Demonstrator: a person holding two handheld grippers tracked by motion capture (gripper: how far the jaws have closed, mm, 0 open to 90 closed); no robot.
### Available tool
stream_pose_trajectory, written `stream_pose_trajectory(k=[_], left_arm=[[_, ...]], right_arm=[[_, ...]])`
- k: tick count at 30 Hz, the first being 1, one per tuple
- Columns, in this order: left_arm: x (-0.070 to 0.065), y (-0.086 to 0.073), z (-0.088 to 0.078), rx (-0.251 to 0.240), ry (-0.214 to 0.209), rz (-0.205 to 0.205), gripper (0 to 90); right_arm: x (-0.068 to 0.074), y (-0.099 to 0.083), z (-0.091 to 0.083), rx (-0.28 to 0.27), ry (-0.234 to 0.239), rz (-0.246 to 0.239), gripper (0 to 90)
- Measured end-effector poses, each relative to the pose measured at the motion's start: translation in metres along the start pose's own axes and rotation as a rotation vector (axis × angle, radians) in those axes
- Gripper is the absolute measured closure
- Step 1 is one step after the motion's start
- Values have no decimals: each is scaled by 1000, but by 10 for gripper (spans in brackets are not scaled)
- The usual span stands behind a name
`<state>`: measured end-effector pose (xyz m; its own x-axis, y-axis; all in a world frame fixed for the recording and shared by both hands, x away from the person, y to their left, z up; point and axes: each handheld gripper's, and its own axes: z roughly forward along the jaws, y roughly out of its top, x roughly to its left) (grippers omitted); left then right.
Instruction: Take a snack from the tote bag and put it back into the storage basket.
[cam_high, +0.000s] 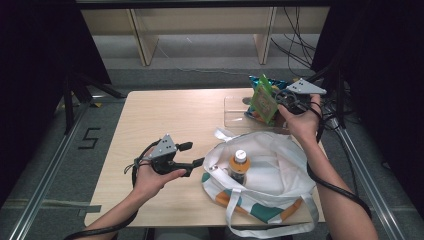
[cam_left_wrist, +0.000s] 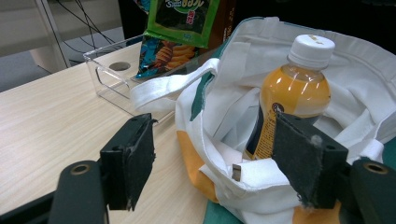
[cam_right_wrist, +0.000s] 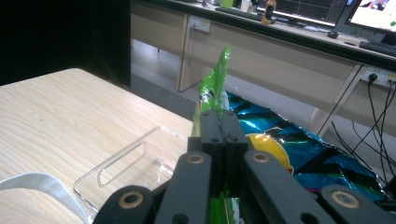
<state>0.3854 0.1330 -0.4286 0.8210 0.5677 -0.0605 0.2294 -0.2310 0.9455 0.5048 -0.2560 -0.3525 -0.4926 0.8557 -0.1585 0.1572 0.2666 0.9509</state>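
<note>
A white tote bag (cam_high: 280, 172) with orange and teal patches lies open on the table, and a bottle of orange drink (cam_high: 240, 165) with a white cap stands inside it. My left gripper (cam_high: 199, 162) is open at the bag's left rim. In the left gripper view the rim (cam_left_wrist: 219, 135) lies between the wide-apart pads (cam_left_wrist: 137, 156), with the bottle (cam_left_wrist: 294, 98) just behind. My right gripper (cam_high: 278, 101) is shut on a green snack packet (cam_high: 263, 102), held up over the clear plastic bin (cam_high: 234, 114). The packet's edge (cam_right_wrist: 212, 88) sticks up from the closed jaws.
A blue crisp bag (cam_right_wrist: 303, 149) lies in the clear bin (cam_right_wrist: 123, 168) behind the green packet. One of the tote's white straps (cam_high: 222, 134) reaches toward the bin. Bare wood (cam_high: 160, 115) stretches across the table's left half. Cables and shelf legs stand beyond the far edge.
</note>
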Motion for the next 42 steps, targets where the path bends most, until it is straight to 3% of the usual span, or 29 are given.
stream_pose_trajectory(k=[13, 29, 42], left_arm=[[0, -1, 0, 2, -1, -5, 293], [0, -1, 2, -2, -11, -5, 292], [0, 0, 1, 3, -2, -3, 292]], right_arm=[[0, -8, 5, 23, -16, -6, 900], [-1, -13, 5, 74, 16, -15, 900], [-3, -19, 4, 86, -2, -11, 900]])
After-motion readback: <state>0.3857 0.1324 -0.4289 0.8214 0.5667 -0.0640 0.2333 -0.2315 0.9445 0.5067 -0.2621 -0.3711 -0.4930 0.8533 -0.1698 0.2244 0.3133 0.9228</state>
